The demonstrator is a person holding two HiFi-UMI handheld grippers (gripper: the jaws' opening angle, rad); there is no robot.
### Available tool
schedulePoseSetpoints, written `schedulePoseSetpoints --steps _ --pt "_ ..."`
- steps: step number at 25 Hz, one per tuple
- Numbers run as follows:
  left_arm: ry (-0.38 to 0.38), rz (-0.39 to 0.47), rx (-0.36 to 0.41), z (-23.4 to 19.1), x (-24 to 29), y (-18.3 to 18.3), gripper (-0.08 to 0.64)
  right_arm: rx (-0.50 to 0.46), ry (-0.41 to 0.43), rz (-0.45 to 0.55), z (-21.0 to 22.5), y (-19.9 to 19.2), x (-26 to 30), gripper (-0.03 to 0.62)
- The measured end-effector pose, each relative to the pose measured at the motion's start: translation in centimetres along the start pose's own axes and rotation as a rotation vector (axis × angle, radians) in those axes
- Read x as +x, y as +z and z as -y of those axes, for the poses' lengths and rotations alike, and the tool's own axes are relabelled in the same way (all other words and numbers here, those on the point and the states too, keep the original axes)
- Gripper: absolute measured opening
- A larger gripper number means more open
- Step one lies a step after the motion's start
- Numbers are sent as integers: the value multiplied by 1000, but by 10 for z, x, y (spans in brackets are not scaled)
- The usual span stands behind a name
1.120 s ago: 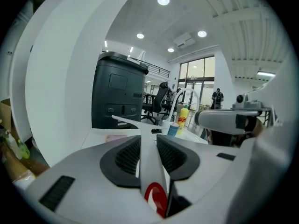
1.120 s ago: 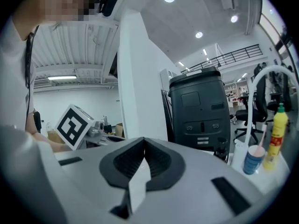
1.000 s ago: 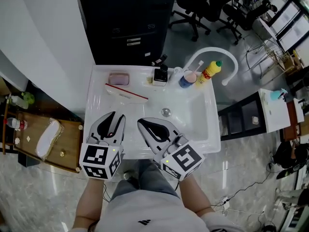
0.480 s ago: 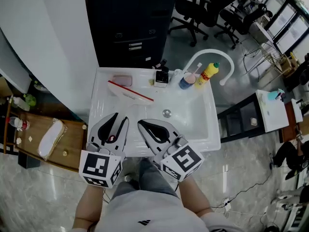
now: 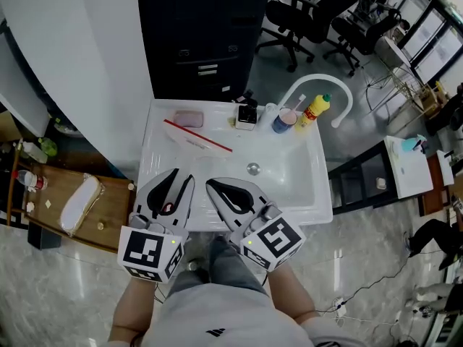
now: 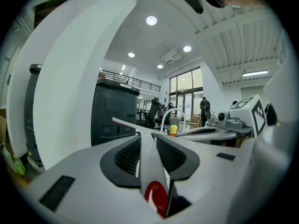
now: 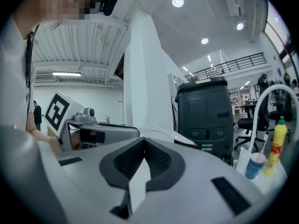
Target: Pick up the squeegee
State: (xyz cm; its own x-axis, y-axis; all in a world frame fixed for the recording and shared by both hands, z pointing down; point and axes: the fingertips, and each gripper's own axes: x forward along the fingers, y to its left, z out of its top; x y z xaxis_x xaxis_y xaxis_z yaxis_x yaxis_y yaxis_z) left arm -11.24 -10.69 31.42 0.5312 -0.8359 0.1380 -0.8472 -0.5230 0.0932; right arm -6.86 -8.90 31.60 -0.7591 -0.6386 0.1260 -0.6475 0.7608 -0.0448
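Observation:
The squeegee (image 5: 197, 137), with a red blade and a white handle, lies slanted on the back left of the white sink (image 5: 304, 194). It also shows in the left gripper view as the squeegee (image 6: 125, 123) and in the right gripper view as the squeegee (image 7: 180, 139). Both grippers hover side by side over the sink's front rim, well short of it. My left gripper (image 5: 176, 175) (image 6: 147, 135) is open by a narrow gap and holds nothing. My right gripper (image 5: 211, 183) (image 7: 144, 140) is shut and holds nothing.
Along the sink's back edge are a pink soap (image 5: 187, 119), a black holder (image 5: 247, 114), a blue cup (image 5: 283, 120) and a yellow bottle (image 5: 312, 109) under a white arched faucet (image 5: 322, 79). A black cabinet (image 5: 202, 35) stands behind; a wooden side table (image 5: 51, 219) stands at left.
The head view has shifted, so the sink sits slightly lower and further right in the picture. Both grippers stay over the front rim. The squeegee has not moved on the sink.

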Motion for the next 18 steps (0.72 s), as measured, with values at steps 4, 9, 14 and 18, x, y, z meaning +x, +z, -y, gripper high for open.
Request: schedulePoseSetpoints --steps 4,9,14,18 --pt "2 4 -3 -1 -4 0 112 -17 4 -7 -5 0 1 11" --pt "0 6 -2 -1 -7 1 112 -20 8 -11 -8 -1 2 9" --pt "-1 11 -5 -2 -9 1 112 -28 9 -10 -11 0 3 11" --pt "1 11 -6 -3 -10 2 112 -29 8 -7 -11 1 3 11"
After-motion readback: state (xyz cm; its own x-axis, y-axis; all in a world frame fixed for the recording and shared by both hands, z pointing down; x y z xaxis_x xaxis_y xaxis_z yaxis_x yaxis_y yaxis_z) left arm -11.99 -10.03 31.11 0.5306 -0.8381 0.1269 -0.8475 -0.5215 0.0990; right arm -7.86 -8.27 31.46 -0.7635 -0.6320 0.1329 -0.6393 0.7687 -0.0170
